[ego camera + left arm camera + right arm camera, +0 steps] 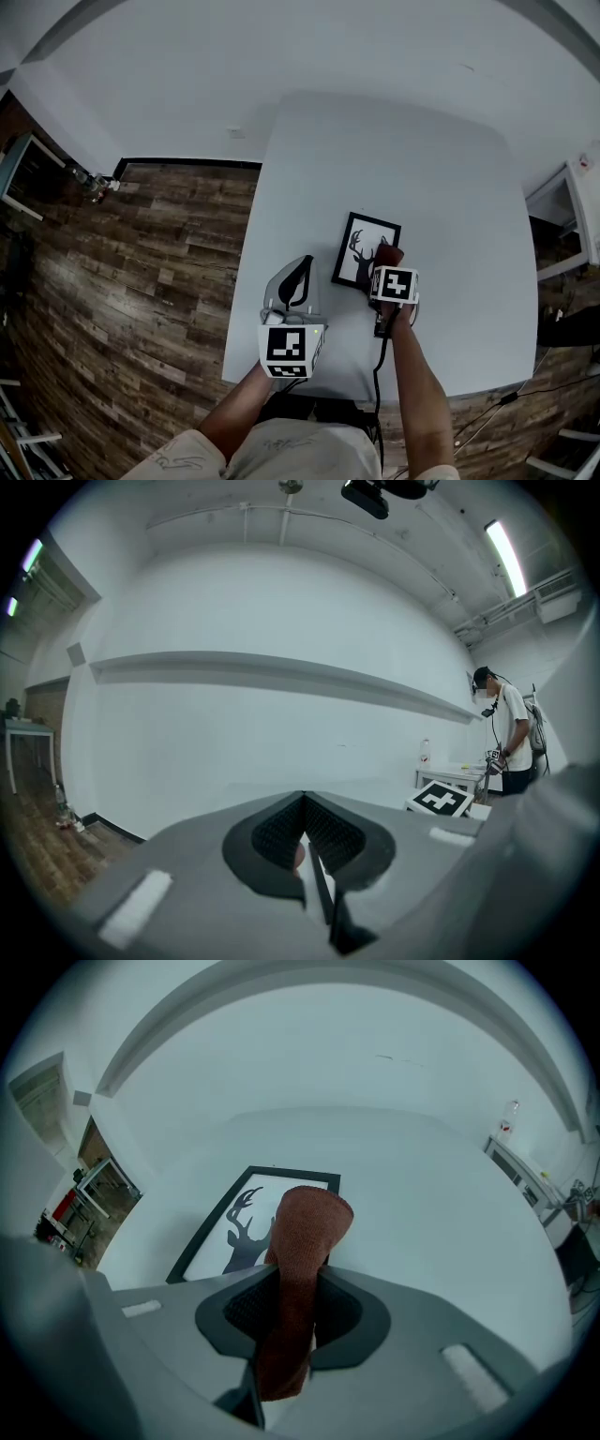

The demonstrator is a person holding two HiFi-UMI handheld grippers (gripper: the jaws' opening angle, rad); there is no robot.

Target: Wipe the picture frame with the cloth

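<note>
- My right gripper [292, 1312] has its jaws clamped on the cloth [305, 1241], a rust-brown roll that runs down between the pads and sticks out past the tips
- In the head view I see the right gripper [385, 266] over the middle of the table [403, 159], with the cloth [389, 255] poking forward from it
- The frame [246, 1222] lies flat just ahead and to the left of those jaws: a black rim around a white sheet with a deer-head silhouette
- From above, the cloth's end sits at the frame's [361, 246] near right edge; I cannot tell whether it touches the frame
- A black cable [379, 370] trails from the right gripper back to the table's near edge
- My left gripper [305, 841] has its jaws together, tips meeting, with nothing held between them
- It is aimed upward, so its own view takes in a white wall [262, 733] and the ceiling
- In the head view the left gripper [300, 272] is near the table's near left side, just left of the frame and apart from it
- Far to the right of the left gripper's jaws a person [506, 733] stands at another table
- Left of both grippers, past the table edge, is the wooden floor [141, 253]
</note>
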